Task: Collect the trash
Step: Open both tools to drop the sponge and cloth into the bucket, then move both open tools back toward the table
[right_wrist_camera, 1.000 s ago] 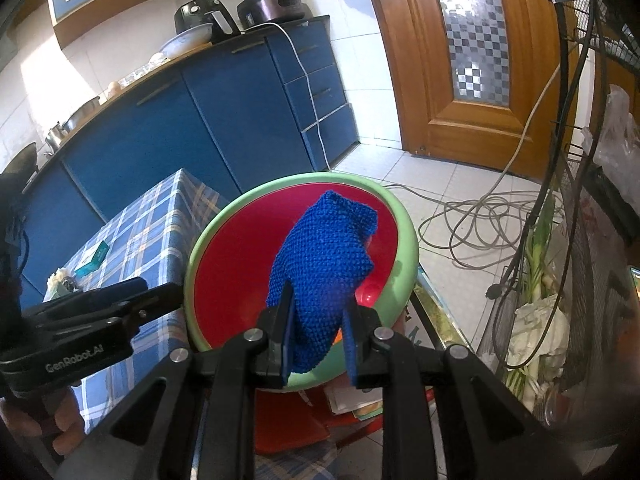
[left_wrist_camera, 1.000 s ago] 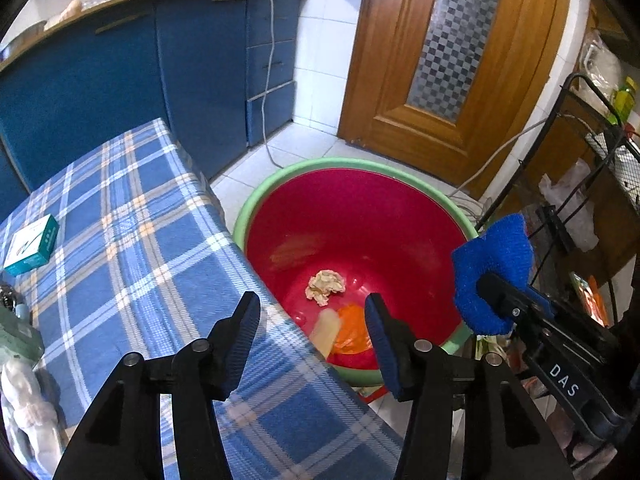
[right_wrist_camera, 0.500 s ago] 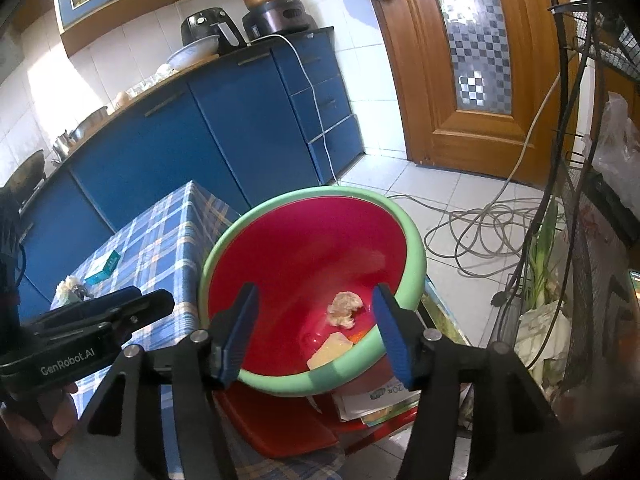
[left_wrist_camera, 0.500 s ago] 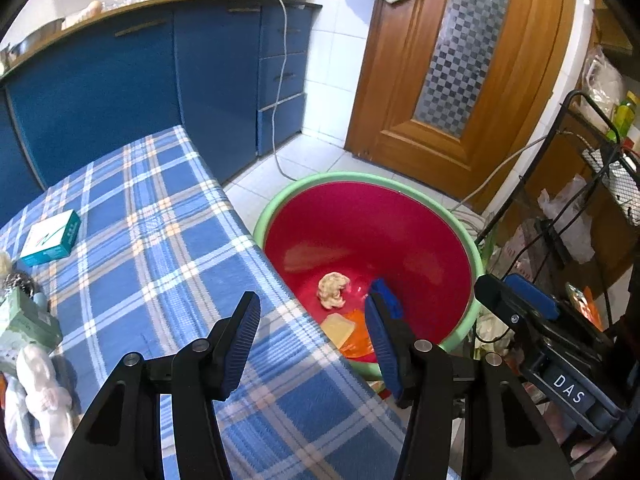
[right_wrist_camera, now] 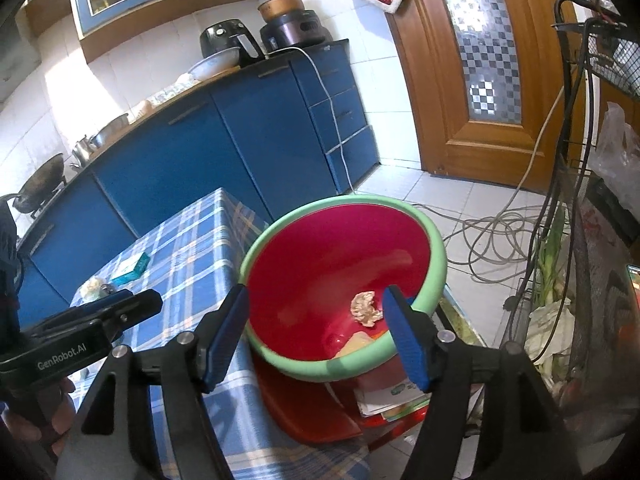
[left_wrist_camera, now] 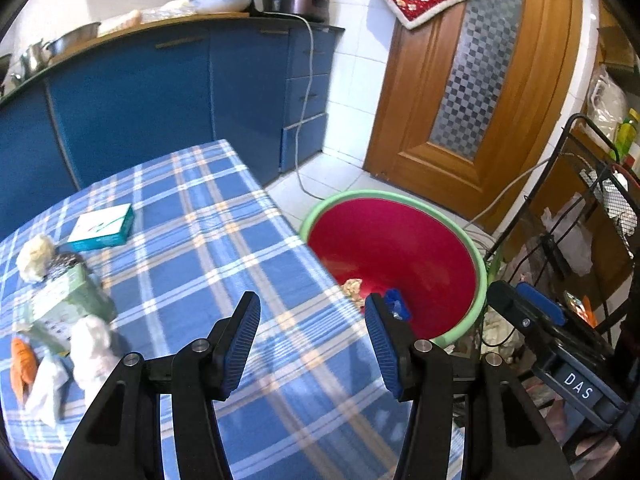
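1. The right gripper (right_wrist_camera: 316, 336) has its jaws apart; they have just been opening, and nothing is between them. It hangs over the near rim of the basin.
2. The left gripper (left_wrist_camera: 312, 340) also has its jaws apart and holds nothing. It is above the checked tablecloth (left_wrist_camera: 208, 264), near the table edge.
3. The red basin with a green rim (right_wrist_camera: 434, 256) stands on the floor just beside the table.
4. In the bottom of the basin lie a crumpled beige paper ball (right_wrist_camera: 365, 309), a pale flat piece (right_wrist_camera: 354, 345) and a blue cloth (left_wrist_camera: 396, 306); the cloth shows only in the left wrist view, partly behind a finger.
5. On the left part of the table, trash waits: white crumpled tissues (left_wrist_camera: 90, 344), an orange wrapper (left_wrist_camera: 22, 364), a green carton (left_wrist_camera: 66, 300) and a white paper ball (left_wrist_camera: 34, 256).
6. A teal and white box (left_wrist_camera: 102, 227) lies farther on the cloth.
7. Behind are blue kitchen cabinets (right_wrist_camera: 224, 140) and a wooden door (right_wrist_camera: 480, 72).
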Motion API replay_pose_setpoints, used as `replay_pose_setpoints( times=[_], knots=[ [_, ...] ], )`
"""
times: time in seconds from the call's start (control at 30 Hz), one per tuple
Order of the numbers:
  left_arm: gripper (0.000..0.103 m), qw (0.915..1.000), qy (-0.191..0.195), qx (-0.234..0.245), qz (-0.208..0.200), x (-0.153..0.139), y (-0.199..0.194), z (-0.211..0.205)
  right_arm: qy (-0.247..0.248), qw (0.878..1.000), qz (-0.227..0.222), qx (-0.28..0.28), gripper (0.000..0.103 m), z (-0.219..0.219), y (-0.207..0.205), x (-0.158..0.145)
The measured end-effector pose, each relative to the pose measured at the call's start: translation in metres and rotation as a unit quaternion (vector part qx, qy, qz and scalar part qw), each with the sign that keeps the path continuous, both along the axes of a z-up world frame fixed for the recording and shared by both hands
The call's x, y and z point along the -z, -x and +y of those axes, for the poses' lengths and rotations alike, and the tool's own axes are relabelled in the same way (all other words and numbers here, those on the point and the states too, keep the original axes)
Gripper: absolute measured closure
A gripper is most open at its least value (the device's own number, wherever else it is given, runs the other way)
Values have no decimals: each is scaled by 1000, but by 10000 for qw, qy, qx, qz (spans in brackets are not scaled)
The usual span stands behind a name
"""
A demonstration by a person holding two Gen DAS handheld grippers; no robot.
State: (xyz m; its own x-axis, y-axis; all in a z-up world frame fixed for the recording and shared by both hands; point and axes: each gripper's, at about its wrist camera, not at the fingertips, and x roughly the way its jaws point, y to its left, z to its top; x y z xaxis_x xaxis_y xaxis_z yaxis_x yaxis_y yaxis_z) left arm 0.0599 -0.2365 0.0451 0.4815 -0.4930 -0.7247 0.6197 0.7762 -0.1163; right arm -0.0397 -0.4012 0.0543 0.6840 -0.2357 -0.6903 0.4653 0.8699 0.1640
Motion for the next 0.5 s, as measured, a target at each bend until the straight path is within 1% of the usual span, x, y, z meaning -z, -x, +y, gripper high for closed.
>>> replay_pose_setpoints(
  times=[0.5],
  knots=[
    [47,9984,116,-544,-45,-9,0,65,44,9994,76,-321,32,39,-4,-4]
  ],
)
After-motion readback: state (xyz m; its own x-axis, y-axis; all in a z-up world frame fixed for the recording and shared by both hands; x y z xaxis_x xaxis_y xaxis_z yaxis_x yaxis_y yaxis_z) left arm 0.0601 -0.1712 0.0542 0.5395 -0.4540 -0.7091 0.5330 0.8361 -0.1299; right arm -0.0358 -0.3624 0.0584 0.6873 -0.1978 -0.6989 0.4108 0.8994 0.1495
